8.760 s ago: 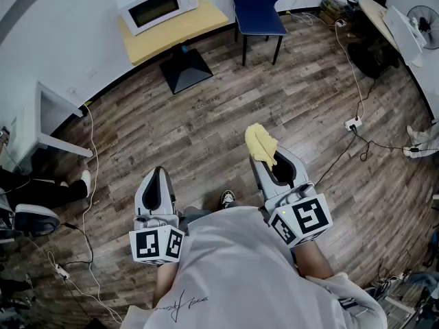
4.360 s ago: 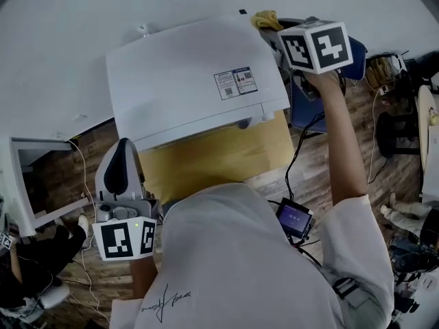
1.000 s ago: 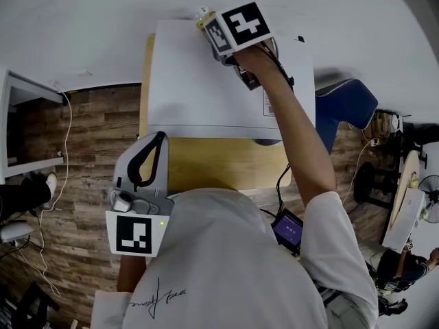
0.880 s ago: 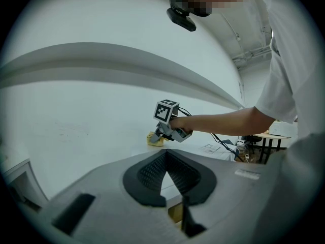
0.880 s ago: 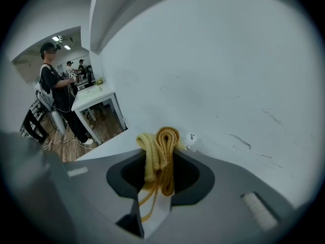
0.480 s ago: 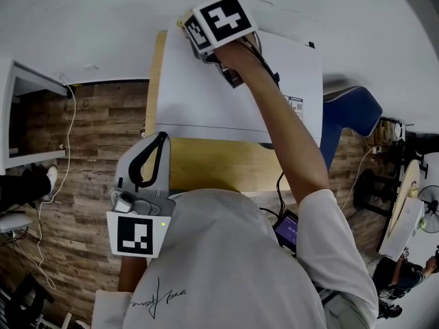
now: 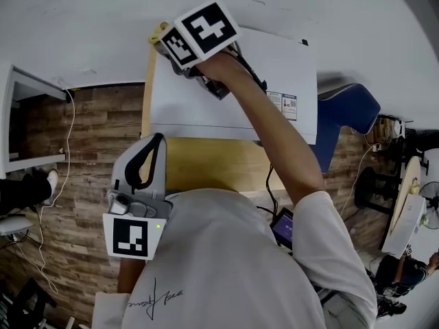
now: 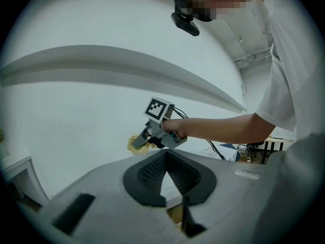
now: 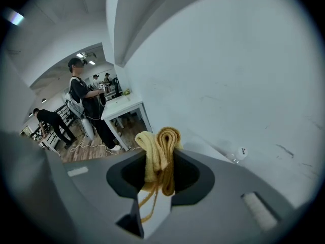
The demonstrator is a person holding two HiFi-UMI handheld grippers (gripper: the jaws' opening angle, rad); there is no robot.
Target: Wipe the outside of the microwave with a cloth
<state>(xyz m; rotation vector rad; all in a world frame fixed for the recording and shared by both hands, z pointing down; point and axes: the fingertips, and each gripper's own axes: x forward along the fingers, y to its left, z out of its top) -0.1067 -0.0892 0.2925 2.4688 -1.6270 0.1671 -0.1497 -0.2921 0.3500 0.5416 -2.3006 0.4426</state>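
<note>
Seemingly partway through, with the yellow cloth [image 9: 160,156] clamped in the right gripper [image 7: 163,41] at the microwave's [image 7: 288,67] top corner, upper left of frame, other faces probably left, left gripper [image 7: 155,141] closed empty, lower left.

Office-type lab: wood-plank floor [image 7: 103,115], loose cables [image 7: 71,122], blue chair [image 7: 343,112], white desk [image 9: 122,105], staff [image 9: 81,98] standing in bkgd.

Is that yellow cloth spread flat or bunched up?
Bunched up: the cloth stands in folded loops, clamped in the right gripper.
</note>
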